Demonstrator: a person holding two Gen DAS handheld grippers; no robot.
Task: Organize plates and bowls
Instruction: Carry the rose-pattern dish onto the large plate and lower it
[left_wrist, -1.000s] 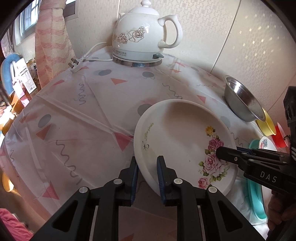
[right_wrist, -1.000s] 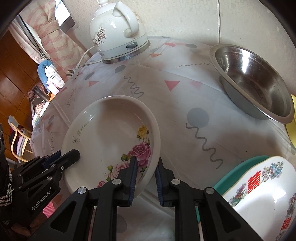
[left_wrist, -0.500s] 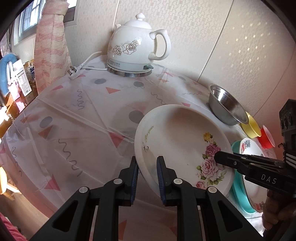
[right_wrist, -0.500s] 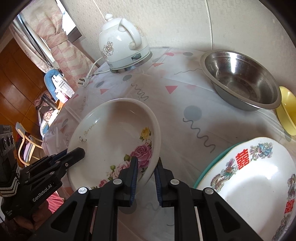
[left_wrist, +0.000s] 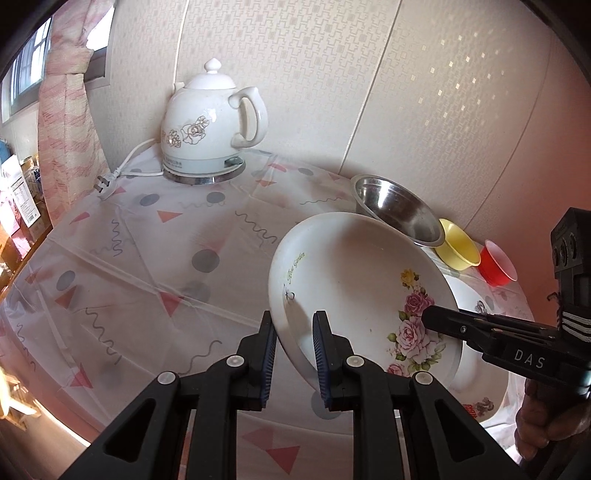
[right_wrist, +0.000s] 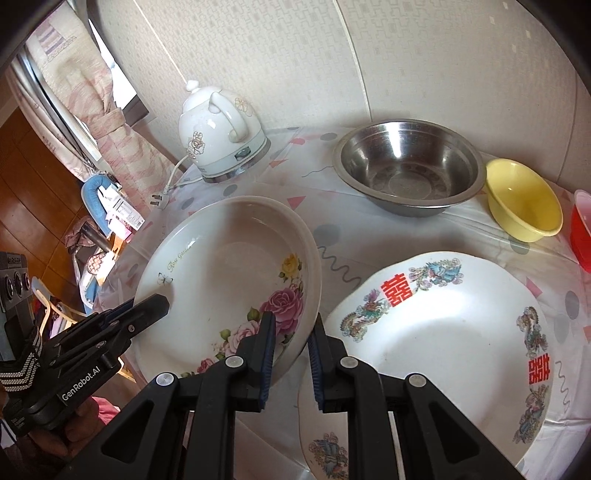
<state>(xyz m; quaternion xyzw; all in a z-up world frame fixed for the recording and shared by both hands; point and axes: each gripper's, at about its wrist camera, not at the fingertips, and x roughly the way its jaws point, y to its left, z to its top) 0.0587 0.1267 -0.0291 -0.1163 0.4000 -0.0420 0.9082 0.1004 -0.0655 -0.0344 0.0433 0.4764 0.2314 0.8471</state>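
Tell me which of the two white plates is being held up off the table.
The rose-patterned plate, gripped at opposite rims by both grippers. The white plate with red characters and dragons lies flat on the table beside it.

Left gripper (left_wrist: 293, 347): matte black plastic, two fingers (left_wrist: 266, 350) faced with ribbed blue pads, silver round screws on the knuckles, triangular cut-outs in the arms.
Left gripper side (right_wrist: 147, 306): white lettering "GenRobot.AI" on the body; a black box with round lenses above; a black and white zigzag strap.
Right gripper (right_wrist: 291, 343): same black build, blue ribbed pads, four silver screws.
Right gripper side (left_wrist: 428, 315): white "DAS" on the body, a black box above, a striped strap.
Left hand (right_wrist: 66, 435): bare skin.
Right hand (left_wrist: 543, 413): bare skin under the handle.
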